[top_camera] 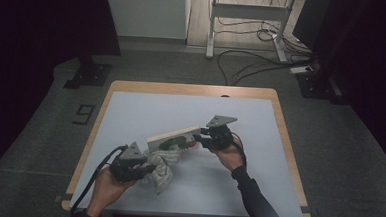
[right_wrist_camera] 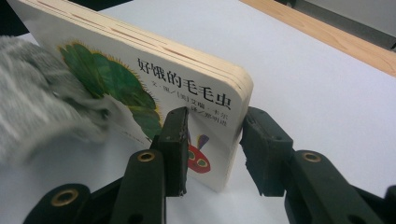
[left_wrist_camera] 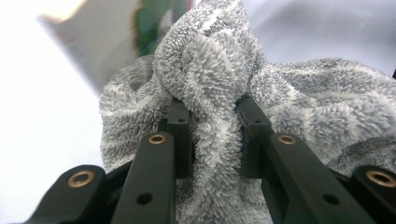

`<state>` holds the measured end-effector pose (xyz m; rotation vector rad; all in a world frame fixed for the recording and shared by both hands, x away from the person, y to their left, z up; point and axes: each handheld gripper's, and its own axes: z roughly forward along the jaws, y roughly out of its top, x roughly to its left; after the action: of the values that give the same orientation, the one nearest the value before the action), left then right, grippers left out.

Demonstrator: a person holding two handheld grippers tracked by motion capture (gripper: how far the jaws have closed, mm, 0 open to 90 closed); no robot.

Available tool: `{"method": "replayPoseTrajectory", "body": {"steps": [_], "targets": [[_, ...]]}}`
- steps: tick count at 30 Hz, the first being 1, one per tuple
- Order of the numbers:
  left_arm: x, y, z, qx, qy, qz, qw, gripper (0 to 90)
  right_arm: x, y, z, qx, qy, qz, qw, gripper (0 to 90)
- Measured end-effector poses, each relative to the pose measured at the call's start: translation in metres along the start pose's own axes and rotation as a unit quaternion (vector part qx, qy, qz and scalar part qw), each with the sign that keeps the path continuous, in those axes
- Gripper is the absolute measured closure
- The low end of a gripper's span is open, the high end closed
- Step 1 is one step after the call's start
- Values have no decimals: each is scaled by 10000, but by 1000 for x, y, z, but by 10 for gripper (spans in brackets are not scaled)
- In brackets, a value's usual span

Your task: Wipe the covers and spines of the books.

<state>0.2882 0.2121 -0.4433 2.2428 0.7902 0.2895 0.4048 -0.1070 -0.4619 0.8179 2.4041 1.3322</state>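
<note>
Grey terry cloth (left_wrist_camera: 210, 93) is pinched in our left tongs (top_camera: 145, 170), pressed against the board book (top_camera: 174, 136). Our right tongs (top_camera: 203, 137) clamp the book's end, holding it tilted above the worktop (top_camera: 256, 192), both forearms angling inward.

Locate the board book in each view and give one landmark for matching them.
High view: board book at table centre, propped on edge.
Left gripper view: blurred at top left, behind the grey towel.
Right gripper view: upper left, between the tongs.
Shared landmark: its green caterpillar picture.
</note>
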Motion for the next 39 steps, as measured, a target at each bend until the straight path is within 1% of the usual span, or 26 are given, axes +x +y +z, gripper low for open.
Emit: {"method": "replayPoseTrajectory", "body": {"steps": [4, 6, 11, 14, 15, 19, 25, 28, 30, 33, 39], "targets": [[11, -10, -14, -66, 127, -167, 9998, 715, 0, 0, 0, -3, -8, -12, 10000, 606], [21, -17, -21, -101, 227, -304, 9992, 715, 0, 0, 0, -2, -9, -12, 10000, 606], [40, -29, -33, -126, 479, -597, 9970, 715, 0, 1, 0, 0, -11, -21, 10000, 606], [47, -29, -36, -119, 594, -656, 9960, 715, 0, 1, 0, 5, -7, -28, 10000, 606], [49, -28, -37, -125, 651, -656, 9956, 715, 0, 1, 0, 3, -11, -28, 10000, 606], [53, -21, -38, -143, 748, -654, 9950, 714, 0, 1, 0, 8, -11, -34, 10000, 606], [52, -1, -31, -145, 920, -481, 9945, 714, 0, 1, 0, 3, -10, -20, 10000, 606], [51, 9, -28, -119, 1051, -381, 9937, 715, 0, 1, 0, 11, -17, -39, 10000, 606], [51, 14, -26, -146, 1085, -352, 9934, 715, 0, 0, 0, 7, -18, -33, 10000, 606], [51, 17, -23, -122, 1104, -322, 9933, 716, 0, 1, 0, 13, -24, -37, 10000, 606], [50, 14, -11, 7, 1090, -294, 9936, 717, 1, 1, 1, 8, -37, -23, 10000, 603]]}}
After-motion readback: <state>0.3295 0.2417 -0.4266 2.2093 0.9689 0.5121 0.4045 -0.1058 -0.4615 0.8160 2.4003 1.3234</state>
